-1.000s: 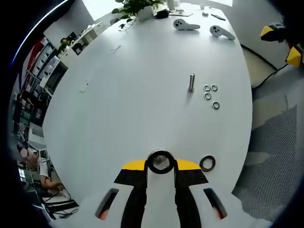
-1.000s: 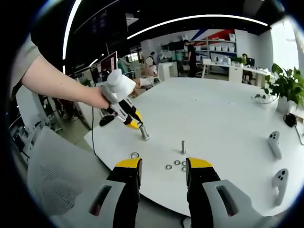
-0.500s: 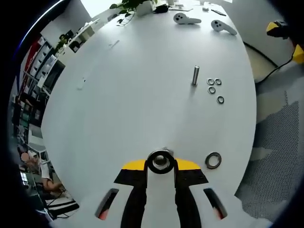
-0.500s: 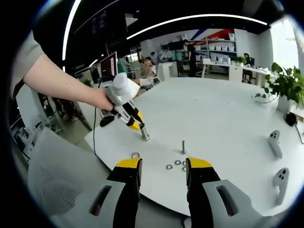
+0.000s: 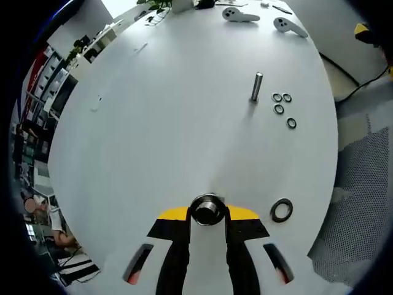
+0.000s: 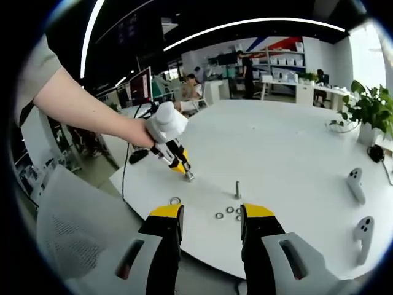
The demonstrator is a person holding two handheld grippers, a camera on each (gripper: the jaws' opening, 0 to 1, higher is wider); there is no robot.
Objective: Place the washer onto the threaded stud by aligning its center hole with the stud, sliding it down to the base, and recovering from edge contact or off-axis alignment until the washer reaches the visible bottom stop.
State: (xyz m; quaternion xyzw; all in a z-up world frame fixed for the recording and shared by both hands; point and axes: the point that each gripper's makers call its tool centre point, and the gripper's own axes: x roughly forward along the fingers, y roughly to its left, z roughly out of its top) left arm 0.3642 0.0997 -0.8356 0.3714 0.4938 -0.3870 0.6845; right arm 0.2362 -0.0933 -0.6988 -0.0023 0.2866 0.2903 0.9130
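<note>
Gripping a thick metal ring, probably the washer (image 5: 207, 209), in the closed left gripper (image 5: 207, 215), low over the white table (image 5: 153, 123). Idling wide open and empty at the near table edge, the right gripper (image 6: 210, 215). Just beside the left jaws, a dark loose washer (image 5: 282, 210) lying flat. Farther out, four small washers (image 5: 282, 106) clustered next to the upright threaded stud (image 5: 256, 86). Well apart from the held ring, that stud. Likely trouble: arriving tilted so the ring's edge catches the stud tip and jams off-axis, or knocking the small washers aside on approach. Beyond, two white controllers (image 5: 241, 14) and a potted plant (image 6: 367, 110).
</note>
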